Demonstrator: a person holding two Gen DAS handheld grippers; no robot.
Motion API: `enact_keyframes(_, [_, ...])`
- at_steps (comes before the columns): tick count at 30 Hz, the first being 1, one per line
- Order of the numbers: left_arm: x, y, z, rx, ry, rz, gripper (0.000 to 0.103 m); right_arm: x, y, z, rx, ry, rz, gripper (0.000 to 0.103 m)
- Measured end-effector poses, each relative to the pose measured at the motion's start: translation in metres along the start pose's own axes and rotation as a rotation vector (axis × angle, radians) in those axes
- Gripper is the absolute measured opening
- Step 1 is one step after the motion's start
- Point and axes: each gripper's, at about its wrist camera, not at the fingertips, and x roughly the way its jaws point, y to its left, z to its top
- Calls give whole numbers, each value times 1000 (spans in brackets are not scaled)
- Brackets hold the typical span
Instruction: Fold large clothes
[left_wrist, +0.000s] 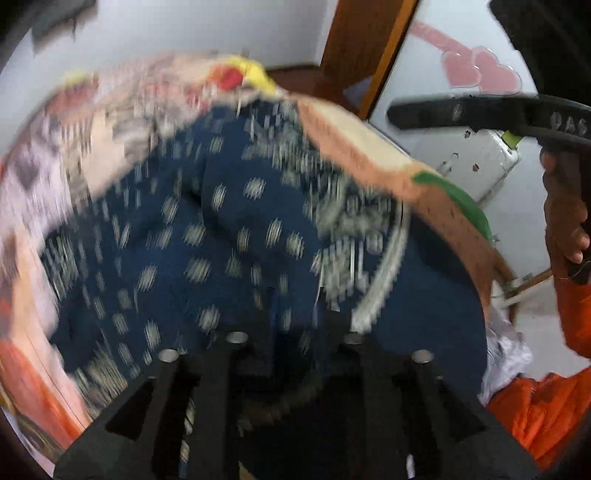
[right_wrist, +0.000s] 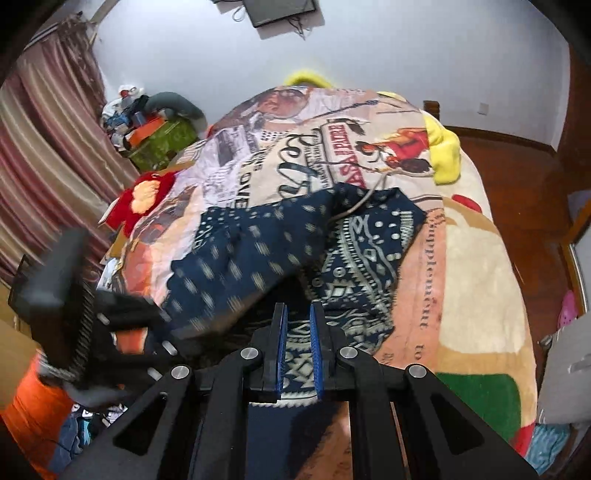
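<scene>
Black hand-held gripper (right_wrist: 298, 347), blue pads (right_wrist: 316, 350), orange sleeve (left_wrist: 546, 410).

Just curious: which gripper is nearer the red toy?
Left. The left gripper is by the bed's near left edge, just short of the red toy; the right gripper, shut on the garment, is mid-bed, farther off.

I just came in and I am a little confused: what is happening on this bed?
A person is folding a dark blue patterned garment spread on a printed blanket on the bed. The right gripper is shut on the garment's near edge. The left gripper, blurred, is at its left side; whether it holds cloth is unclear.
</scene>
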Motion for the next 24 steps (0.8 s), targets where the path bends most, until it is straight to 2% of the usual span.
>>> enact_keyframes(3, [-18,20,-19,-102,-23,-46,34,3,16,-2,-24,13,5,8])
enact_keyframes(5, [-39,34,-29,-161,-70,-29,49,9,27,-1,-51,23,5,8])
enact_keyframes(6, [-52,44,-34,-191,-112,3,63,12,32,1,-61,28,6,8])
enact_keyframes(7, [-61,52,-37,-211,-148,24,69,15,36,2,-68,31,8,8])
enact_keyframes(8, [-72,63,-40,-240,-187,51,69,21,41,5,-74,37,12,8])
enact_keyframes(12, [-86,116,-44,-399,-229,147,69,47,53,14,-83,72,4,8])
enact_keyframes(16, [-60,170,-40,-550,-201,180,69,84,54,19,-79,142,-31,8])
enact_keyframes(17, [-52,176,-41,-580,-187,174,69,97,53,19,-83,170,-56,8])
enact_keyframes(20, [-8,200,-36,-667,-122,66,68,128,48,15,-100,250,-119,8])
enact_keyframes(21, [7,202,-34,-675,-99,40,61,138,46,12,-113,286,-138,8])
enact_keyframes(22, [18,203,-31,-666,-82,41,53,147,43,9,-126,321,-161,8])
enact_keyframes(24, [32,201,-31,-653,-67,55,43,163,38,-1,-171,378,-185,8])
